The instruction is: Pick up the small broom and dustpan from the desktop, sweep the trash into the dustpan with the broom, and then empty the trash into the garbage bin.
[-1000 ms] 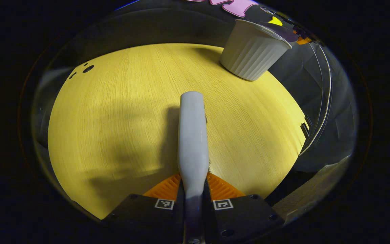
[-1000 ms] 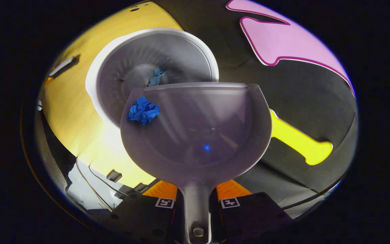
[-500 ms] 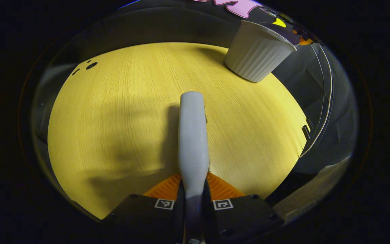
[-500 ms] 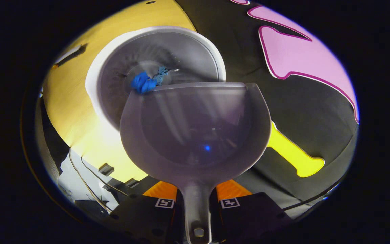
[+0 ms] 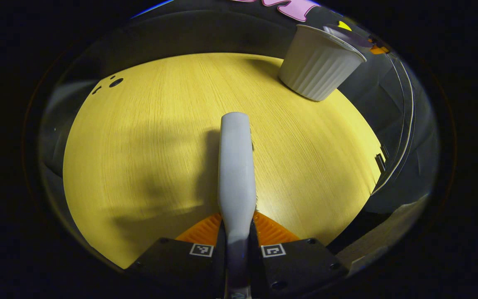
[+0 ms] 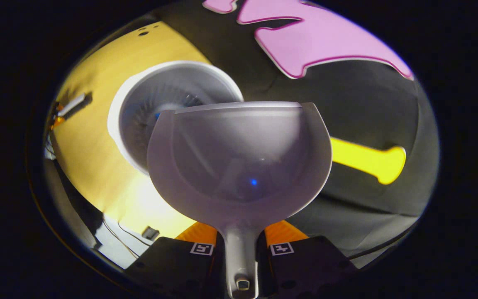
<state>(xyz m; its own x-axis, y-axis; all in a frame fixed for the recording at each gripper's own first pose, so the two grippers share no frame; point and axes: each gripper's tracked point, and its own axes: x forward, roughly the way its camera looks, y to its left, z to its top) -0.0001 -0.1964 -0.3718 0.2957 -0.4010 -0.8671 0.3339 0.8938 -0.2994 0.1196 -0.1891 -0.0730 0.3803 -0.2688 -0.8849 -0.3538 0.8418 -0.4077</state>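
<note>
In the left gripper view my left gripper [image 5: 237,226] is shut on the pale grey small broom [image 5: 236,166], which reaches forward low over the yellow wooden desktop [image 5: 139,137]. The white ribbed garbage bin [image 5: 320,62] stands at the far right of the desk. In the right gripper view my right gripper [image 6: 241,234] is shut on the handle of the translucent grey dustpan [image 6: 239,158]. The pan looks empty, and its front lip hangs over the near rim of the garbage bin [image 6: 139,112]. A speck of blue trash [image 6: 157,115] shows inside the bin.
The desktop's right edge [image 5: 378,153] drops off close to the bin, with cables hanging beside it. Small dark holes [image 5: 114,82] mark the far left of the desk. The black booth wall rises right behind the bin.
The blue paper ball slid off the dustpan and dropped into the bin. The dustpan has since swung, so the bin looks smaller and more to the left. The broom has barely moved.
</note>
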